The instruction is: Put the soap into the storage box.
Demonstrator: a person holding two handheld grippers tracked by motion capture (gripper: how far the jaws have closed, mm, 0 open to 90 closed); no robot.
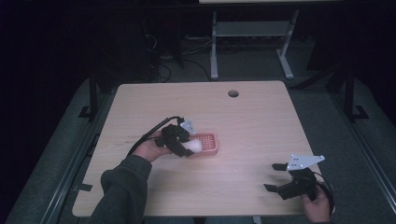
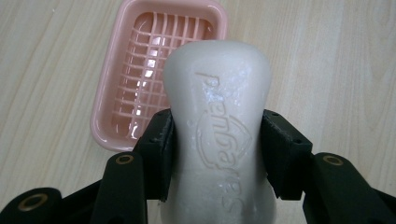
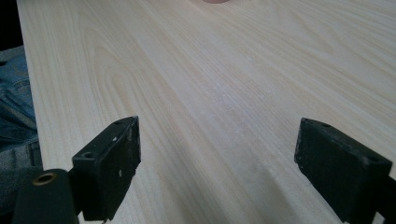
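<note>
- Left gripper (image 2: 217,154): jaws clamp the waist of a white soap bar (image 2: 219,121), embossed face up, held lengthwise, probably so it fits the dish.
- Soap hangs over the near edge of the pink slatted soap dish (image 2: 116,100), centre of the high view; seemingly not yet seated.
- Right gripper (image 1: 276,176), lower right in the high view: jaws wide, holding nothing, parked clear over the wooden table (image 1: 252,121).

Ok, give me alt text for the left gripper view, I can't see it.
A white soap bar with embossed lettering is clamped between the left gripper's black jaws. Beyond it, an empty pink slatted soap dish sits on the light wooden table.
</note>
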